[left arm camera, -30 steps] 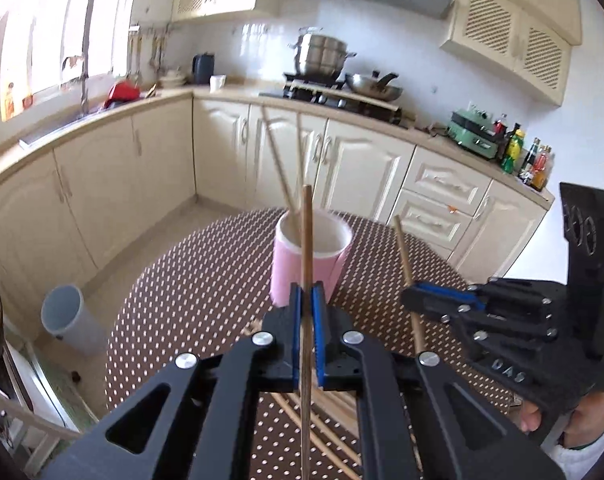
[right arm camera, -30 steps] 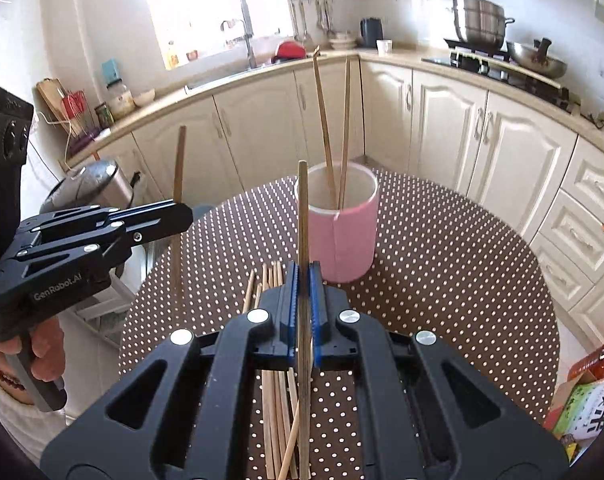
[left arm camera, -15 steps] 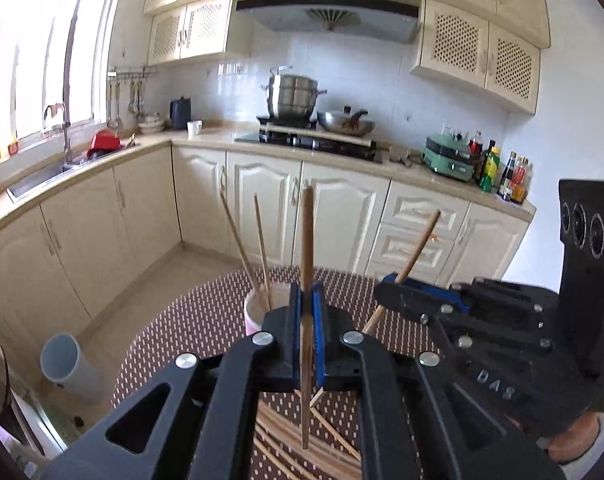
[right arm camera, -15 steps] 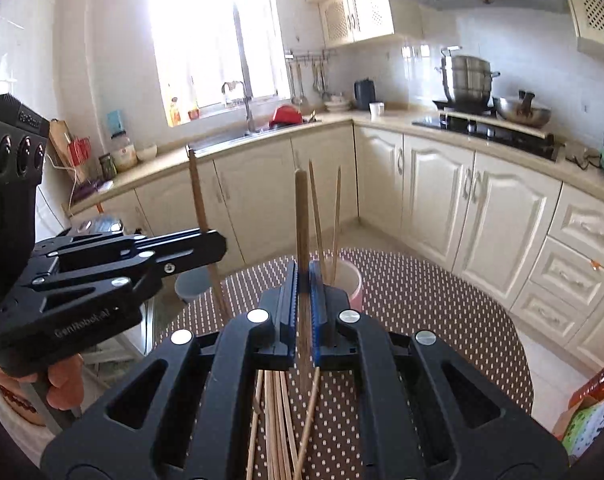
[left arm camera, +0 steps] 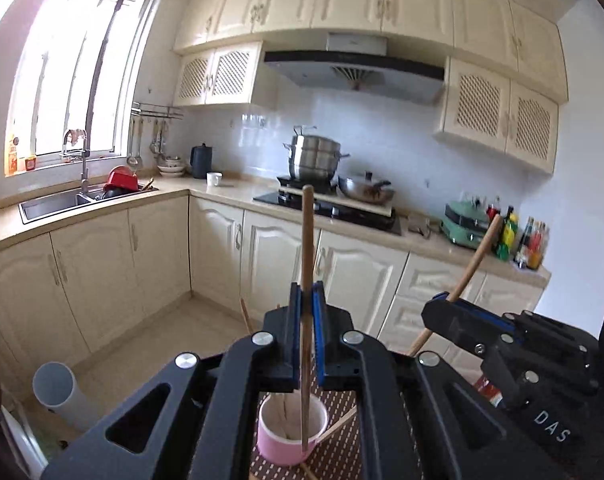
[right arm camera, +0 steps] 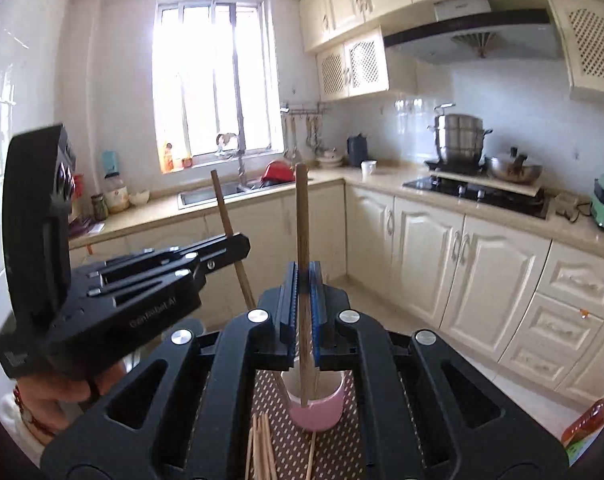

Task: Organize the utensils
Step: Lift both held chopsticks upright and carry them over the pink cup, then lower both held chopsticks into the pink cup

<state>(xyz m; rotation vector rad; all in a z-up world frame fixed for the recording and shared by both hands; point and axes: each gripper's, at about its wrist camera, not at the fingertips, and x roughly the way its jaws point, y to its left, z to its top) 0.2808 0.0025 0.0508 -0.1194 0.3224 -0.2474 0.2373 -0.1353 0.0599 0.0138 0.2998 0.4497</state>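
My left gripper (left arm camera: 306, 304) is shut on a wooden chopstick (left arm camera: 306, 240) held upright; its lower tip hangs over the pink cup (left arm camera: 290, 442), which holds other chopsticks. My right gripper (right arm camera: 302, 284) is shut on another upright chopstick (right arm camera: 302, 216), its lower end at the pink cup's (right arm camera: 317, 410) rim. Each gripper shows in the other's view: the right one (left arm camera: 441, 312) with its slanted chopstick (left arm camera: 475, 258), the left one (right arm camera: 234, 244) with its chopstick (right arm camera: 224, 212). Several loose chopsticks (right arm camera: 262, 448) lie on the dotted tablecloth (right arm camera: 333, 448).
Kitchen cabinets (left arm camera: 142, 248), a sink (left arm camera: 58, 202) and a stove with pots (left arm camera: 313, 158) run behind the table. A grey bin (left arm camera: 60, 390) stands on the floor at left. An orange packet (right arm camera: 585, 424) lies at the table's right.
Both grippers have risen and tilted up with their chopsticks. The pink cup has dropped low in both views, now under the chopstick tips.
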